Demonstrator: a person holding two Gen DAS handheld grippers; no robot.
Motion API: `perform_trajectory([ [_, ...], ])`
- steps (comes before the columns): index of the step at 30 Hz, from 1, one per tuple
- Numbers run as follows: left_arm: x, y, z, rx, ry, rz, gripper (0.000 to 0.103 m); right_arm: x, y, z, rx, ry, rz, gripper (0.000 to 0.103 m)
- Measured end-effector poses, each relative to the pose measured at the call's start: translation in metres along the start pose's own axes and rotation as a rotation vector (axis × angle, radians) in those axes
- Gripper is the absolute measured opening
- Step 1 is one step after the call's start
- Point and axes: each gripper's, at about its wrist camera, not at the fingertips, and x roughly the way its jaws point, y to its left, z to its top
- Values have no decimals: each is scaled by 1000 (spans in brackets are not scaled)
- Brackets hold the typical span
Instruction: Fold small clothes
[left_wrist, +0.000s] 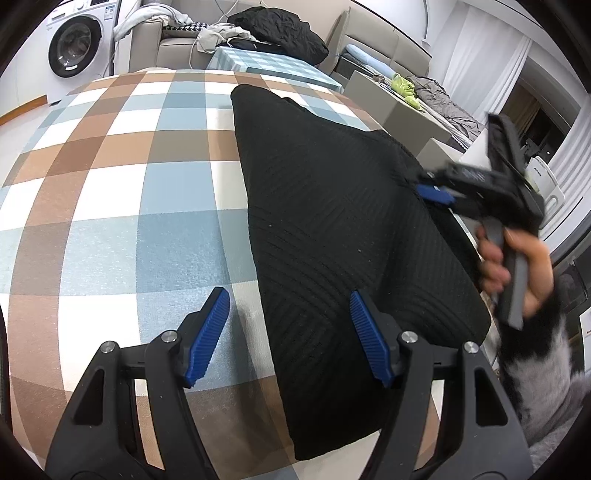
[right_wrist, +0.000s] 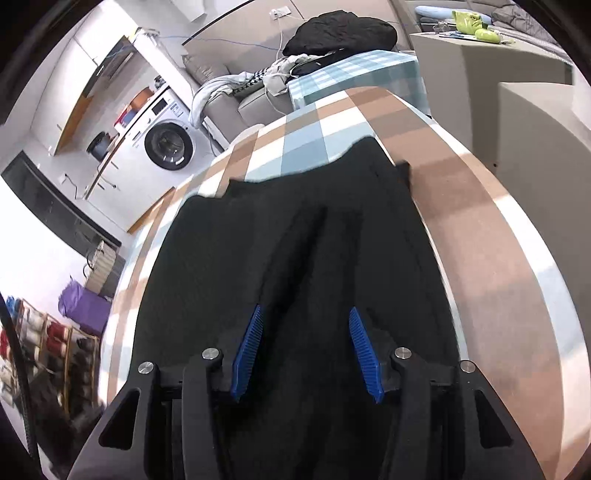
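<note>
A black ribbed knit garment (left_wrist: 332, 221) lies flat on the checked tablecloth (left_wrist: 110, 184), its long edges running away from me. My left gripper (left_wrist: 288, 295) stands open at the garment's near left edge, one pad over the tablecloth and the other over the black fabric, neither pressing. My right gripper (right_wrist: 306, 309) hovers open above the garment (right_wrist: 295, 229), with a soft ridge of fabric lying below the gap between its pads. In the left wrist view the right gripper (left_wrist: 430, 188) appears blurred at the garment's right edge, held by a hand (left_wrist: 517, 266).
Behind the table stand a sofa piled with clothes (left_wrist: 273, 33), a second checked cloth (left_wrist: 266, 62) and a washing machine (left_wrist: 74, 44). A grey cabinet (left_wrist: 402, 110) with a green toy (left_wrist: 404, 86) stands right of the table. A shoe rack (right_wrist: 48, 347) is on the floor at the left.
</note>
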Motion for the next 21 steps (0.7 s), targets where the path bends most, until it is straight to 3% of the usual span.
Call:
perform_trajectory([
  [8,-1,1,0,-3,-1,0,65,19,8,27,3,-6,-37,53],
  [9,-1,2,1,-5,-1,-3,65,20,11,27,-17,-15,-48,49],
  [11,-1,4,2,-6,-3,-9,65,23,15,28,-35,-22,-42,22],
  [13,-2,7,5,-10,-13,-9,65,21,23,31,-62,-45,-26,13],
  [18,-10,12,7,-25,-37,-2,65,-6,76,55,-270,-158,127,12],
  [21,-16,16,7,-36,-48,9,65,-4,89,76,-306,-194,100,11],
])
